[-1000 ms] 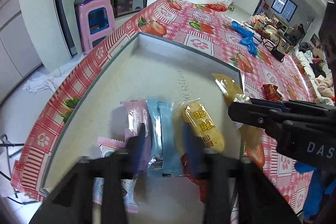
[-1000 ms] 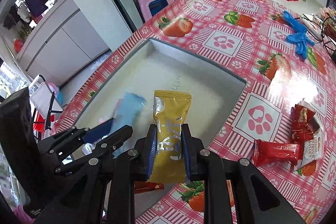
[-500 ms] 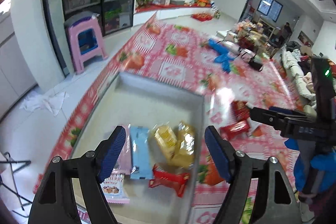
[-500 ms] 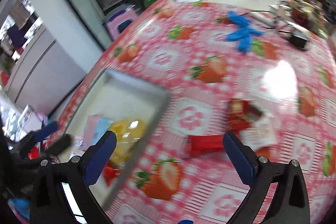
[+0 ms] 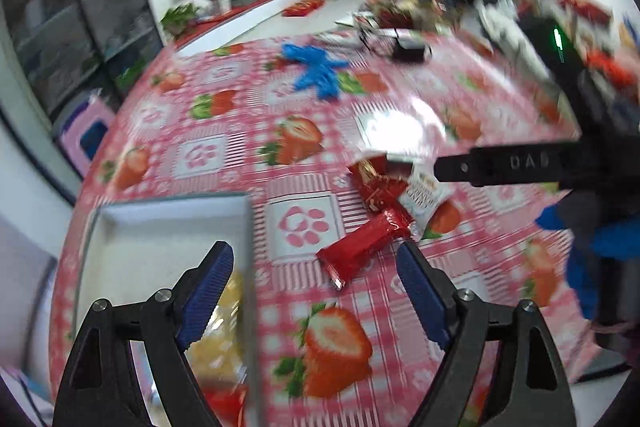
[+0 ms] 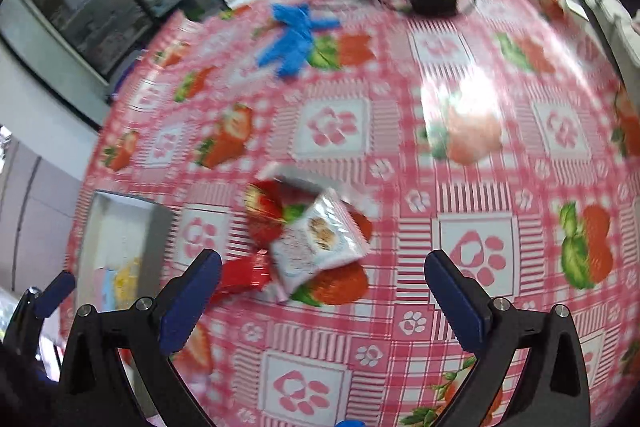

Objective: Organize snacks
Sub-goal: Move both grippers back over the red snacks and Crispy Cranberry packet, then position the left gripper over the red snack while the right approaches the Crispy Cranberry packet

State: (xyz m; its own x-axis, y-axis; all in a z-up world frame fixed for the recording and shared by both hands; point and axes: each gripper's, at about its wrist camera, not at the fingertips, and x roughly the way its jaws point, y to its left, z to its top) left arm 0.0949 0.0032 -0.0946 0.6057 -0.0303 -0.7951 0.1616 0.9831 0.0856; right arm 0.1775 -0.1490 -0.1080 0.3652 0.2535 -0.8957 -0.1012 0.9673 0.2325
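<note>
Red wrappers and a white biscuit packet (image 6: pixel 316 243) lie heaped on the strawberry-print bench (image 6: pixel 472 187), just ahead of the right tongs (image 6: pixel 320 301) and ahead and right of the left tongs (image 5: pixel 316 289). Both tongs stand wide and empty, the left ones having just been opening, the right ones having sprung apart too. Beside the left tongs' left finger (image 5: pixel 206 291) sits the grey tray (image 5: pixel 172 211), yellow snacks (image 5: pixel 220 339) inside.

Black tool (image 5: pixel 312 291), blue pads (image 5: pixel 208 291)
</note>
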